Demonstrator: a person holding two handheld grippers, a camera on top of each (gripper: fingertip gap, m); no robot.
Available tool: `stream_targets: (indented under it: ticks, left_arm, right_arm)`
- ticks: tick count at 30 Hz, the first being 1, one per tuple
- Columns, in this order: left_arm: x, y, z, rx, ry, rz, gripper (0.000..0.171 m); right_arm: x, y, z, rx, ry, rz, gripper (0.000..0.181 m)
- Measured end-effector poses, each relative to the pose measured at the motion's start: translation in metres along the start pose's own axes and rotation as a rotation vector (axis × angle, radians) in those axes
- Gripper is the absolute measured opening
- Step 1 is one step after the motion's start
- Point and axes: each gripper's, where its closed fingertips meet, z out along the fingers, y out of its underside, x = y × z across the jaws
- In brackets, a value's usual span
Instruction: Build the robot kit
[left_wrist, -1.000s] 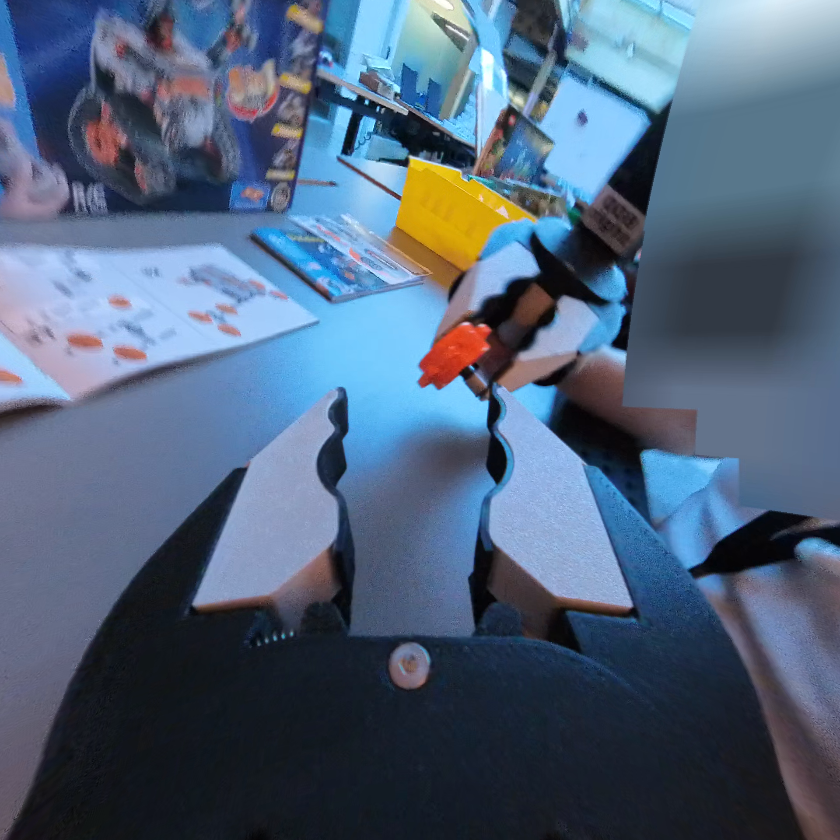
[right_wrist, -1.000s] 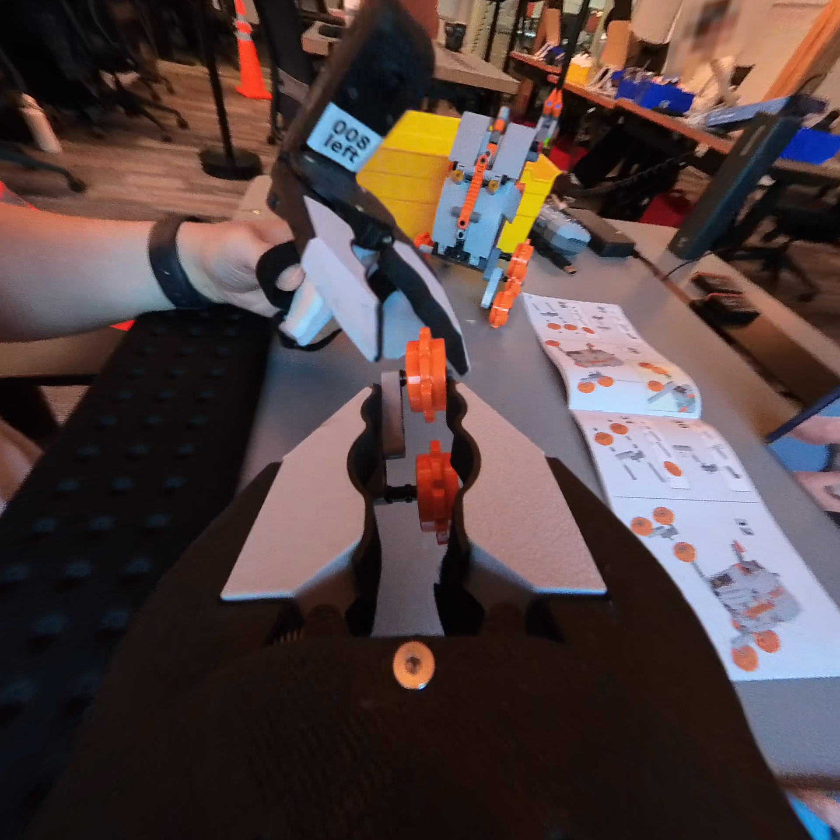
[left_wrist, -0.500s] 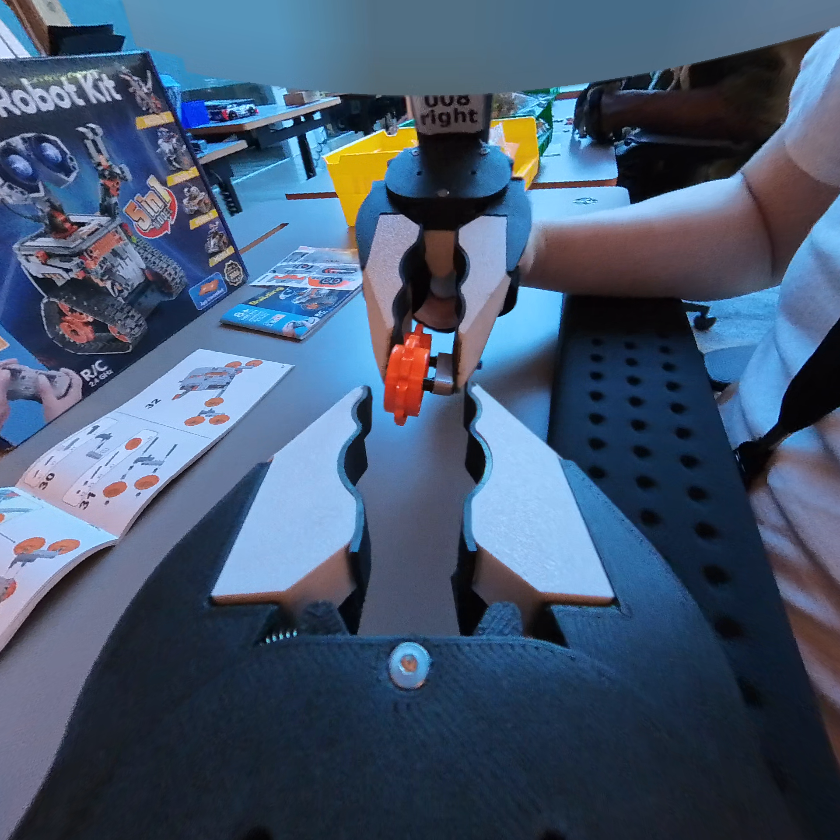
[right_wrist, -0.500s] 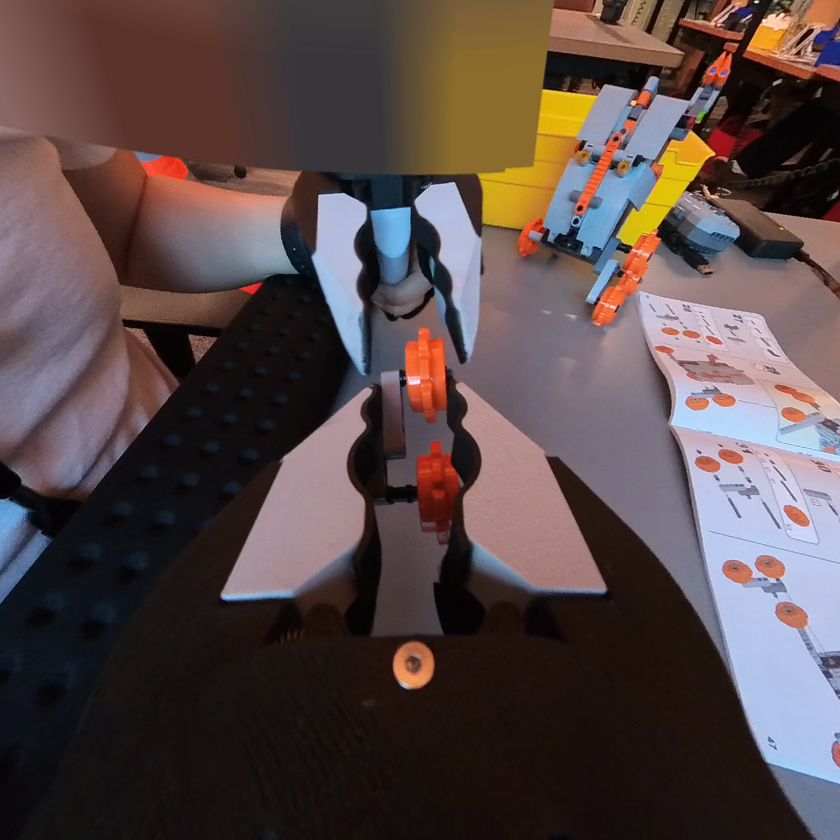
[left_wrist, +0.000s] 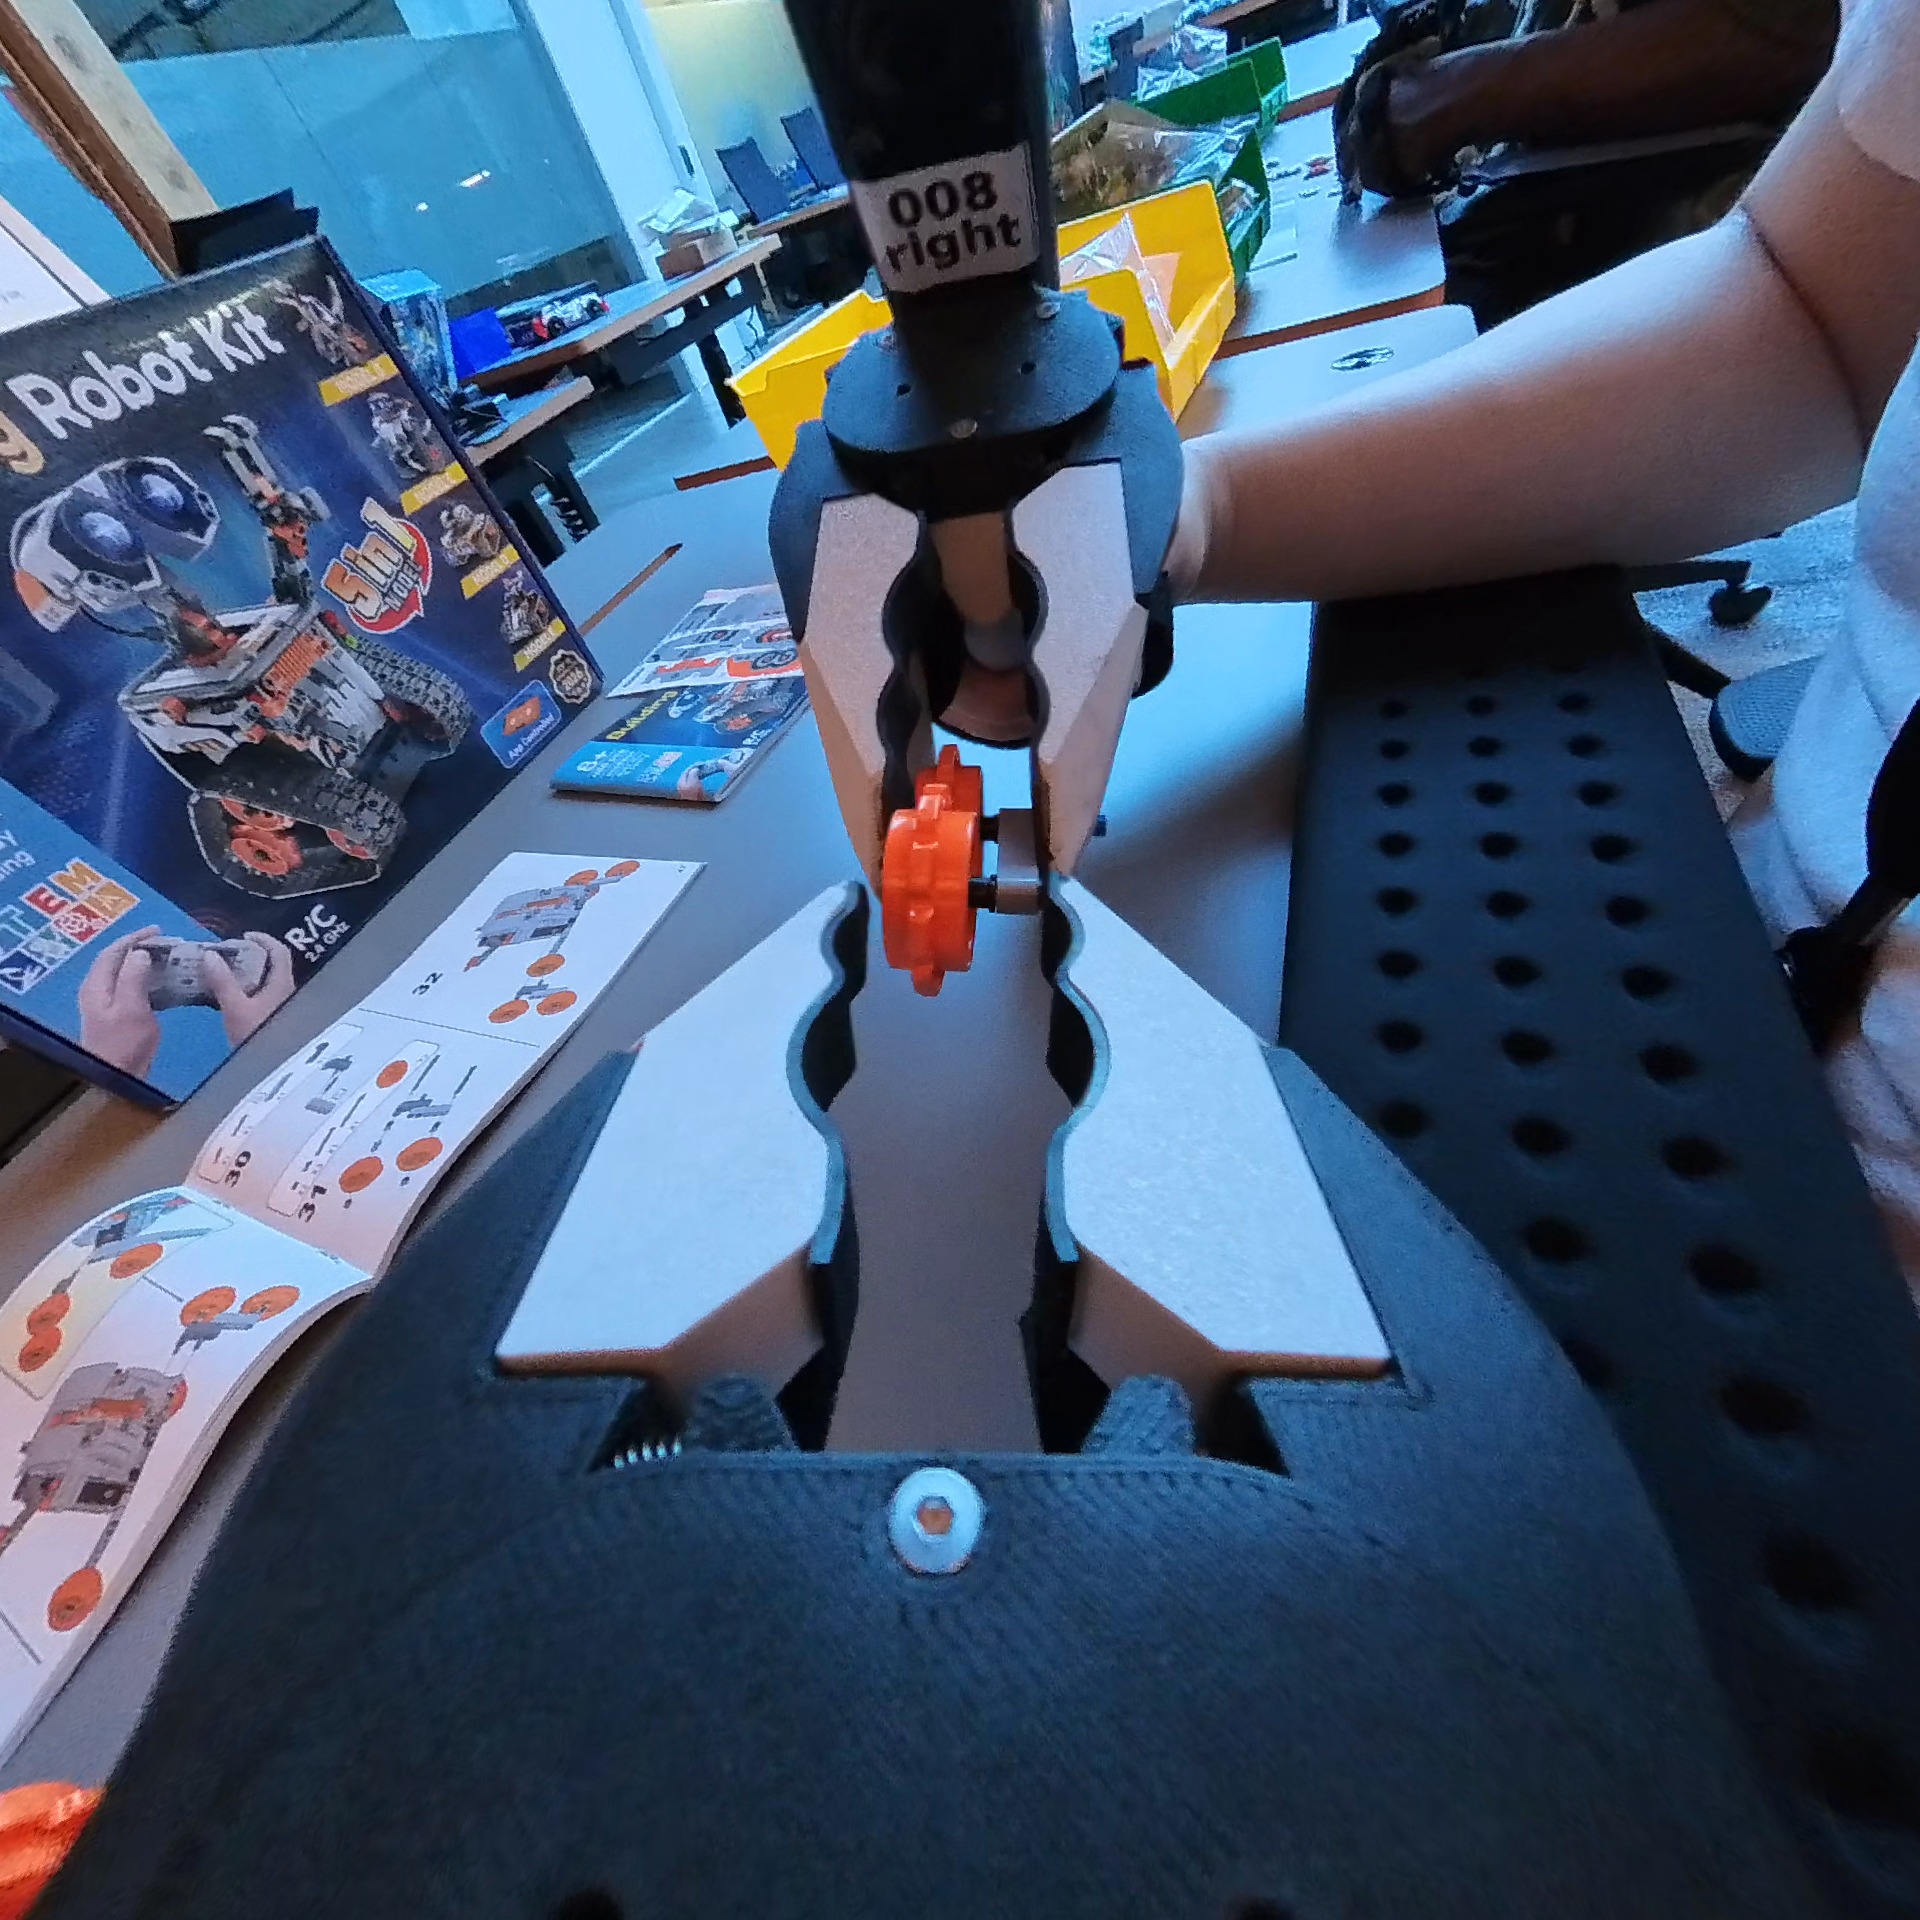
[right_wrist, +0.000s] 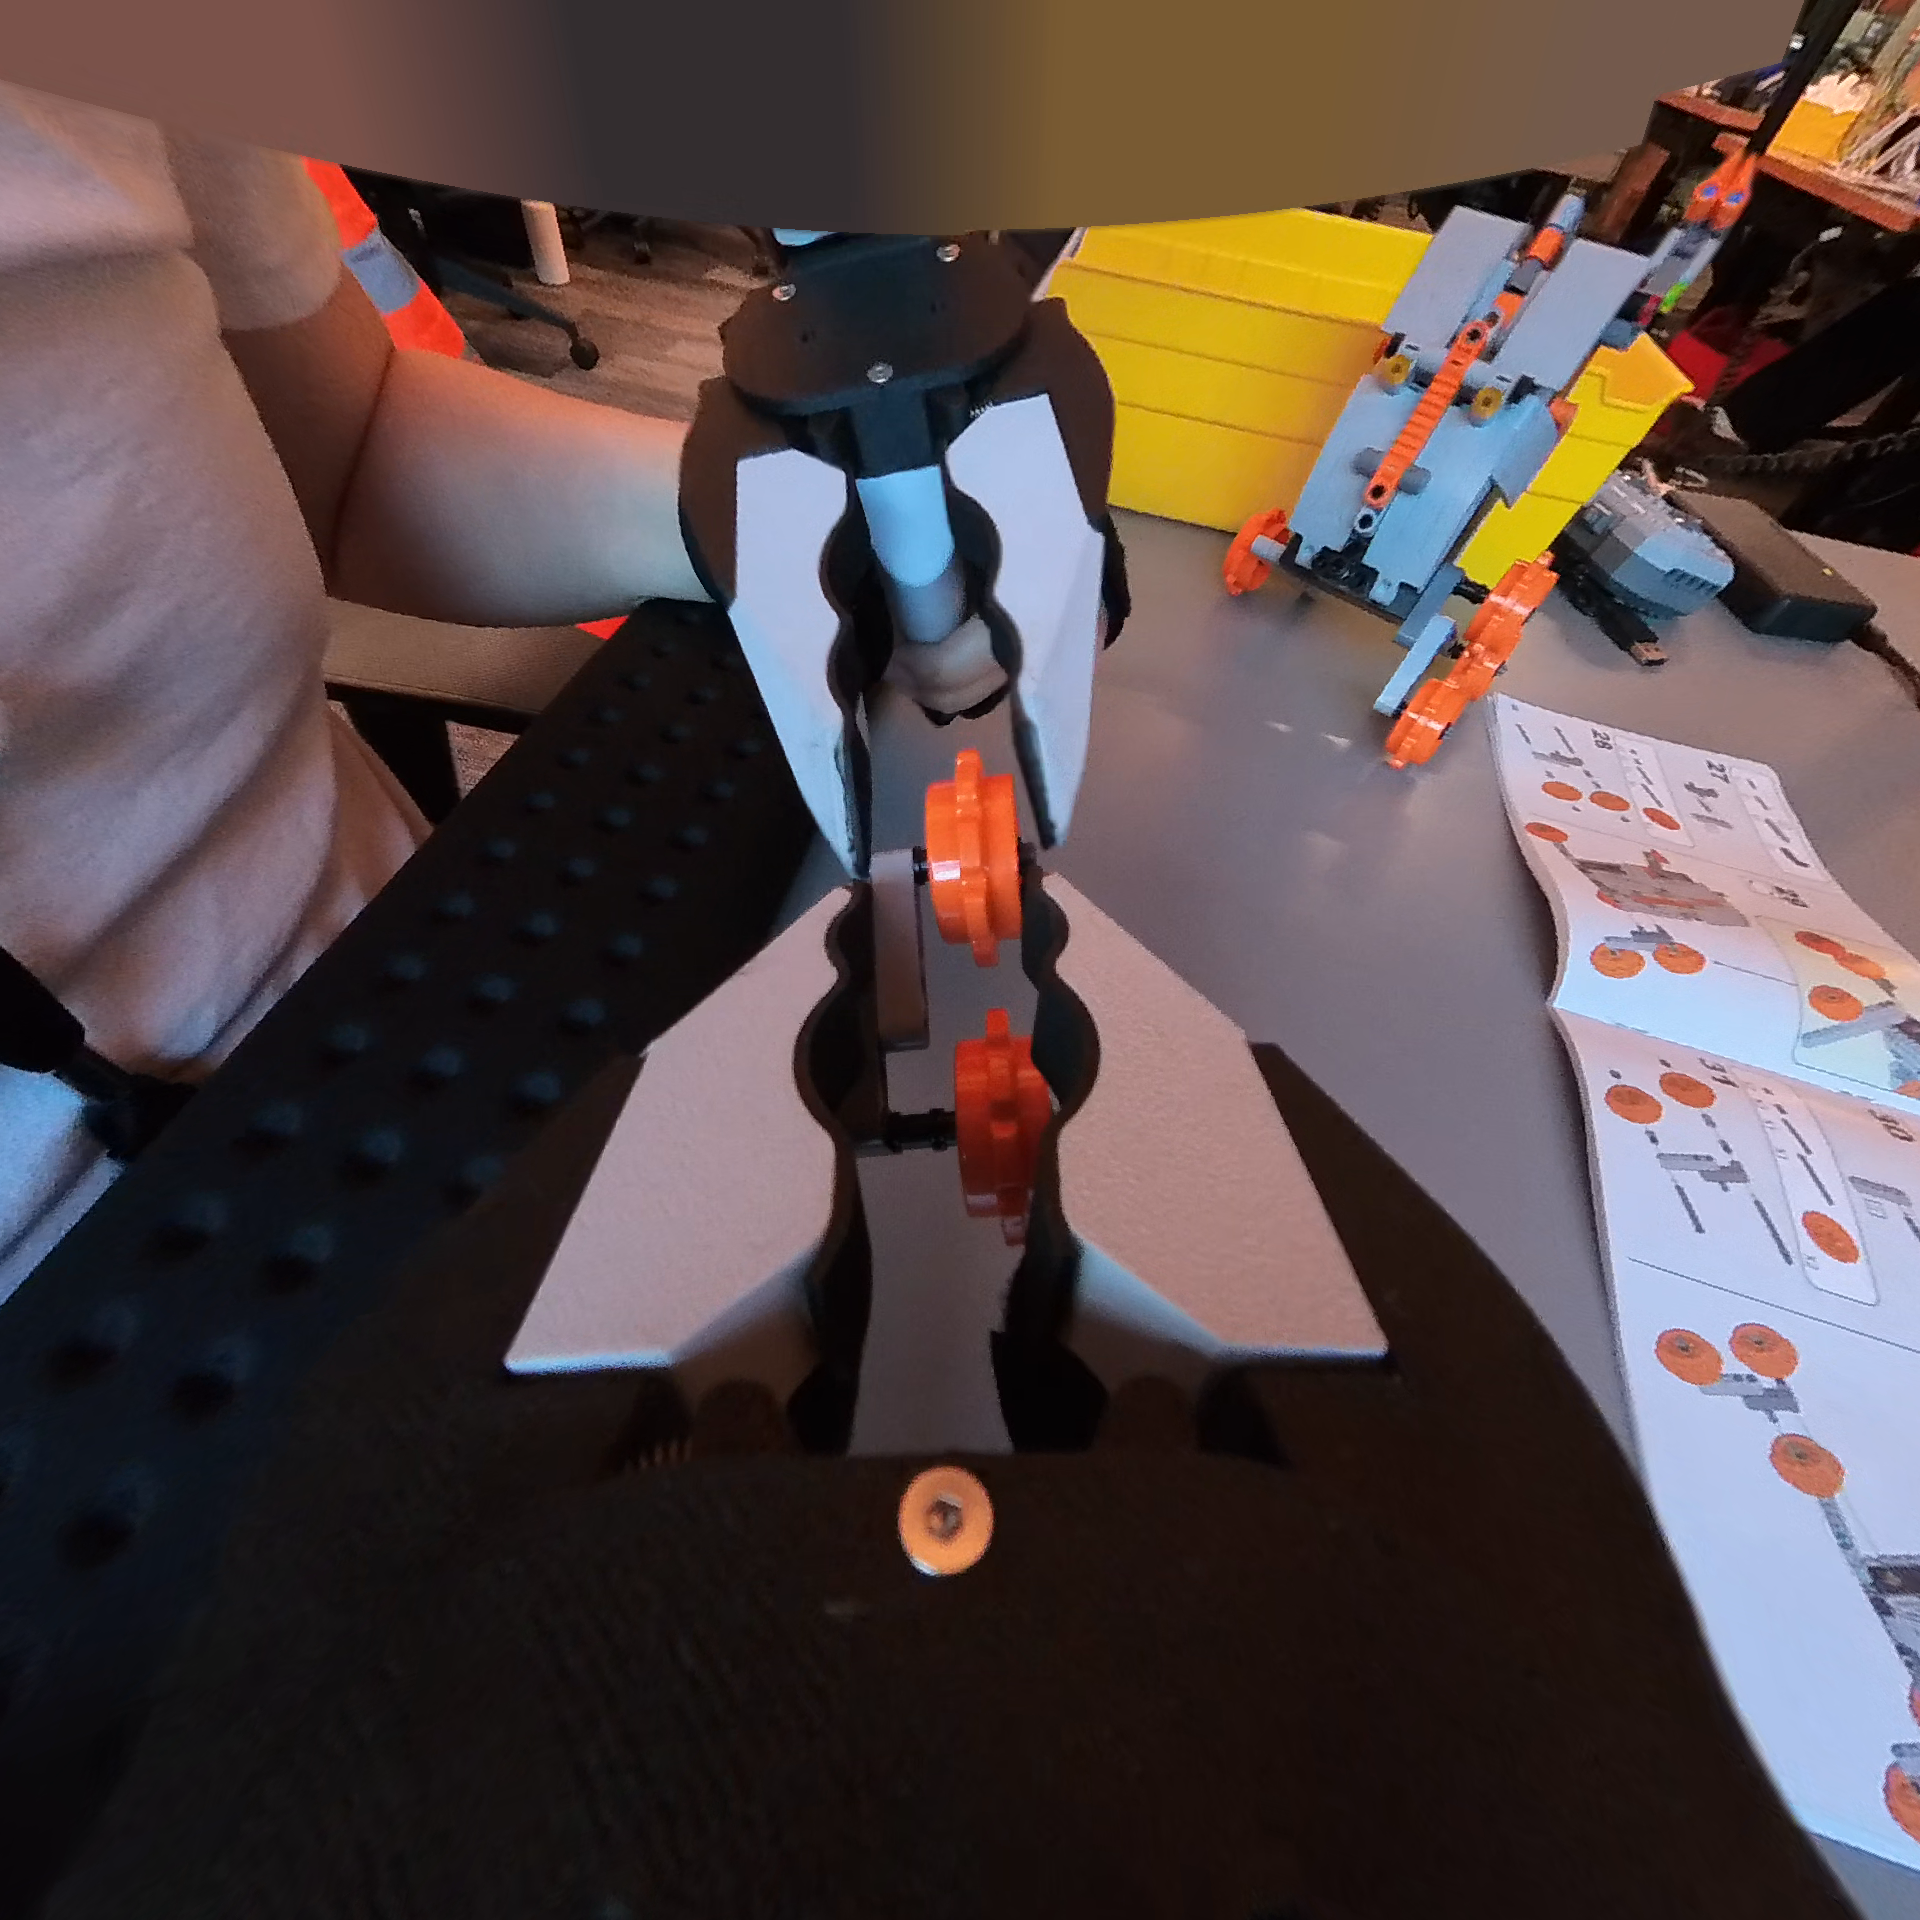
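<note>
My right gripper (right_wrist: 948, 896) is shut on a small assembly: a grey beam (right_wrist: 896, 956) with two orange toothed wheels, one at the front (right_wrist: 971, 862) and one further back (right_wrist: 997, 1127) between the fingers. My left gripper (left_wrist: 951, 900) is open and faces the right gripper (left_wrist: 971, 836) tip to tip above the grey table. Its fingertips stand on either side of the front orange wheel (left_wrist: 928, 894) without clearly touching it. In the right wrist view the left gripper (right_wrist: 948, 831) points toward the camera, with a hand behind it.
A black perforated mat (left_wrist: 1558, 935) lies along the table edge by the person's body. An open instruction booklet (left_wrist: 416, 1060) and a kit box (left_wrist: 239, 644) sit to one side. A part-built grey model (right_wrist: 1455, 447), a yellow bin (right_wrist: 1216, 353) and a grey battery unit (right_wrist: 1652, 561) stand farther off. Left and right tips are no more than a few centimetres apart.
My left gripper swung round to face the right gripper and closed in; its open tips now flank the front orange wheel. The right gripper kept its hold on the assembly.
</note>
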Motion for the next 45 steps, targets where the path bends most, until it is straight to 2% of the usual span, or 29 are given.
stream_targets:
  ticks: [3,8,20,32,36,45]
  left_arm:
    - [0.0017,-0.0008,-0.0001,0.004,0.010,0.000,0.035]
    - [0.0029,-0.0037,-0.0015,0.016,0.003,0.034,0.027]
    - [0.0051,-0.0002,0.0002,-0.004,0.001,0.066,0.024]
    - [0.0043,-0.0013,-0.0014,0.003,0.004,0.048,0.025]
    - [0.0017,-0.0085,-0.0063,0.049,0.008,0.017,0.024]
    - [0.0022,-0.0021,-0.0022,0.006,0.002,0.018,0.030]
  right_arm:
    - [-0.0019,0.0003,0.0006,-0.008,-0.001,-0.026,0.027]
    - [-0.0026,0.0002,-0.0003,-0.017,0.003,-0.052,0.027]
    - [-0.0037,0.0034,0.0007,-0.054,0.029,-0.143,0.027]
    - [-0.0027,0.0014,0.0011,-0.035,0.014,-0.087,0.028]
    - [-0.0014,0.0009,0.0004,-0.032,0.017,-0.074,0.028]
    - [-0.0026,0.0020,0.0017,-0.043,0.011,-0.066,0.027]
